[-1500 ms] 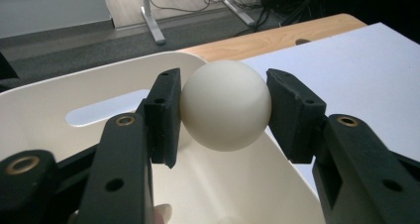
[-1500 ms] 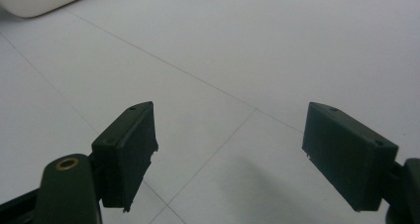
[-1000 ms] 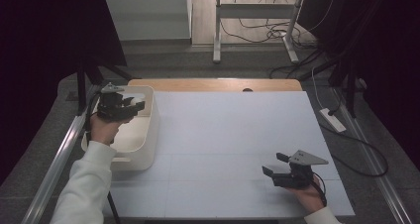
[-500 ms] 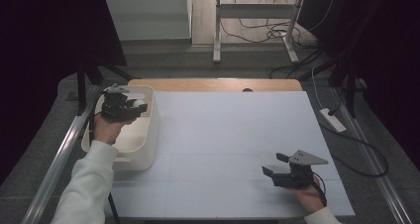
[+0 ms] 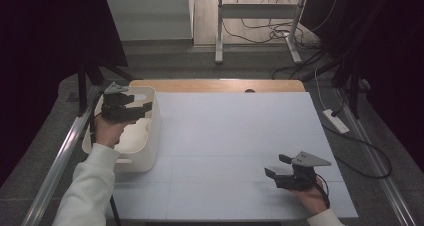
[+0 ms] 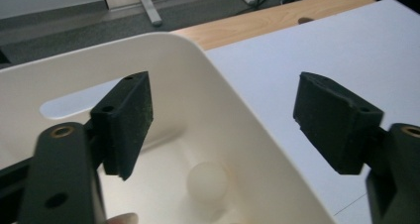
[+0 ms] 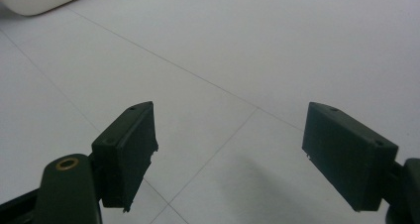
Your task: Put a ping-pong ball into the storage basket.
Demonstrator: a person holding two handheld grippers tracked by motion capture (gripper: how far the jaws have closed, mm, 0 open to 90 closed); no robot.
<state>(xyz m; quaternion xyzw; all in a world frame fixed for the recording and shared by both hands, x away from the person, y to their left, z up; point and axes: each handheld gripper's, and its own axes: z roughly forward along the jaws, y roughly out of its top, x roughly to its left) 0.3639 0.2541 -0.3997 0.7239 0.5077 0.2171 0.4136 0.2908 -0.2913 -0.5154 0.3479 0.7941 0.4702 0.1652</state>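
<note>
- The left gripper [image 5: 142, 107] hovers over the white bin [image 5: 152, 131], which sits at the left edge of the table [image 5: 240, 136]; its jaws have just been opening and now stand apart with nothing between them.
- A pale ball [image 6: 208, 183] lies on the floor of the white bin, directly below the gap between the jaws; the step in hand looks like a drop into the bin, and judging by where the ball lies it appears done.
- To finish well, the person lifts the left gripper straight up out of the white bin, jaws held wide, so that neither pad clips the bin's near wall or tips it.
- The right gripper [image 5: 278, 172] rests low on the table, well apart from the white bin, on the side across from it; its jaws stand apart and empty; it does best to stay put there until the left one clears the rim.
</note>
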